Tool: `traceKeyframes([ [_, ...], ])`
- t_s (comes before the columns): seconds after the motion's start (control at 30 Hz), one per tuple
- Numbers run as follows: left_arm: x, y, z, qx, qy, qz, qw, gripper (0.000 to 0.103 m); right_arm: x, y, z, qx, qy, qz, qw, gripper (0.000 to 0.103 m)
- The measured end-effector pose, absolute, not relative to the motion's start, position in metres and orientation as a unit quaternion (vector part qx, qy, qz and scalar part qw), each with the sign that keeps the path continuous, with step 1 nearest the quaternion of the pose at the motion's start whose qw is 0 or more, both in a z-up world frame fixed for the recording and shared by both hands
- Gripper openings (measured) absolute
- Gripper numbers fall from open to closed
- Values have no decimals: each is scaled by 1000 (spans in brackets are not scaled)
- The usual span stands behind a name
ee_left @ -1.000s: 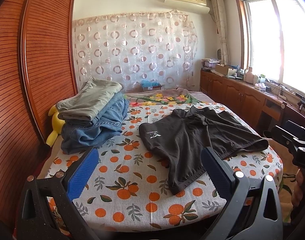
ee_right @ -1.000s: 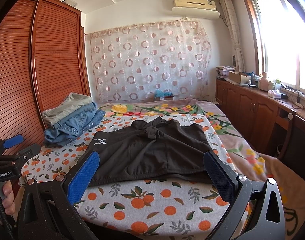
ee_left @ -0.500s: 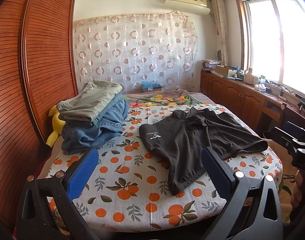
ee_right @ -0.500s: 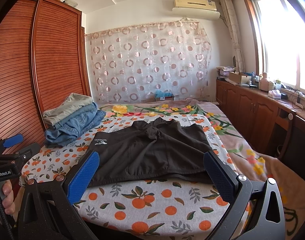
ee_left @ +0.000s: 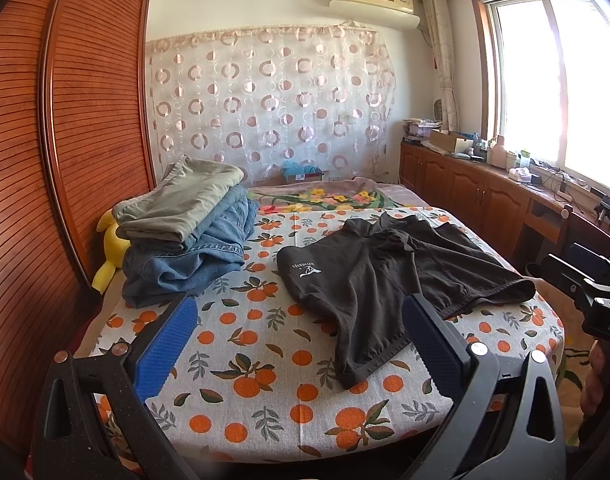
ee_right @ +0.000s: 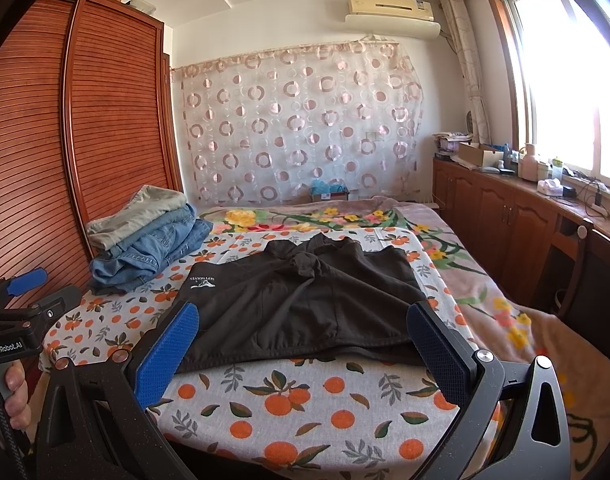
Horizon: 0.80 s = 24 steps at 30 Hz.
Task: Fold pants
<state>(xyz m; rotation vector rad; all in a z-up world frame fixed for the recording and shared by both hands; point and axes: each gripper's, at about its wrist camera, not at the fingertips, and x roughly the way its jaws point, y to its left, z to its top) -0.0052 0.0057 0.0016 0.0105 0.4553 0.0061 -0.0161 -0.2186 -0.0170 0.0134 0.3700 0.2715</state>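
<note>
Lying spread flat on the orange-print bedsheet (ee_right: 305, 400), the dark shorts (ee_right: 305, 304) occupy the middle of the bed, white logo facing up. Left gripper (ee_left: 297, 344) hovers at the near bed edge, fingers set wide, gripping nothing. Right gripper (ee_right: 305, 352) hovers at the near edge in front of the shorts' hem, fingers likewise wide and empty. A stack of folded jeans (ee_left: 193, 236) sits near the wardrobe (ee_left: 65, 160).
</note>
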Motion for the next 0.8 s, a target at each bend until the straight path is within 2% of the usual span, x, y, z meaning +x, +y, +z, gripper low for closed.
traceKeyframes([
  [0.53, -5, 9, 8, 5, 230, 3, 973, 102, -16, -218, -20, 6, 186, 135, 973, 103],
  [0.8, 9, 12, -9, 1, 273, -27, 961, 102, -1, -237, -32, 5, 211, 130, 969, 101],
])
